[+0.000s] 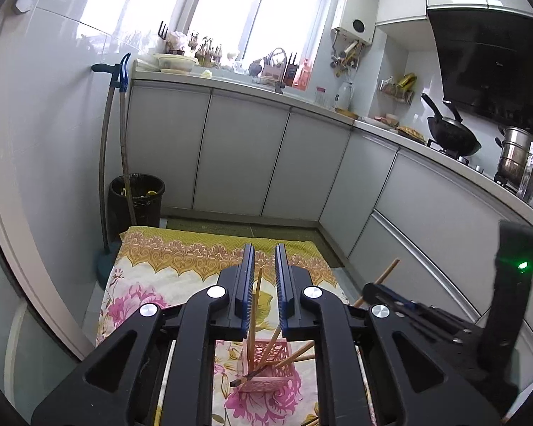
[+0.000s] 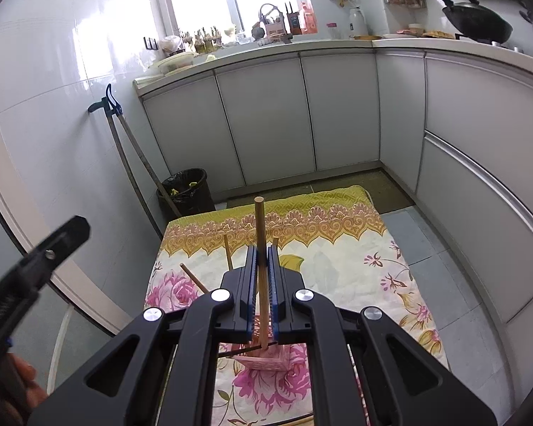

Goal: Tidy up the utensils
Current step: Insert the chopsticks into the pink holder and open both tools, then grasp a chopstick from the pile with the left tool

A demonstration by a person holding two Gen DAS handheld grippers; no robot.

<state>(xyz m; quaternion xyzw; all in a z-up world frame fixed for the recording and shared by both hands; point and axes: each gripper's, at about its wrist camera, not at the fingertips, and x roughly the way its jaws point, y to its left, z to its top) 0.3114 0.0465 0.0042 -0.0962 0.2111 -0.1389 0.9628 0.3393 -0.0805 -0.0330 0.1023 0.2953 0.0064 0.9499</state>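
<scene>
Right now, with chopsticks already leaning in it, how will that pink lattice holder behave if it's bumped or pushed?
Probably tips easily: the pink lattice holder looks like thin openwork plastic, so light, and several chopsticks lean out well above its rim. It stands on a soft floral cloth, so a push would likely tilt it or drag the fabric rather than slide it. Its thin walls may flex.

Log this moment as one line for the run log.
right gripper: shut on chopstick above pink holder | left gripper: open, chopstick between

holder [image 1: 268,365]: pink lattice | cloth [image 2: 337,262]: floral pink, yellow border | chopstick [image 2: 260,248]: tan
</scene>
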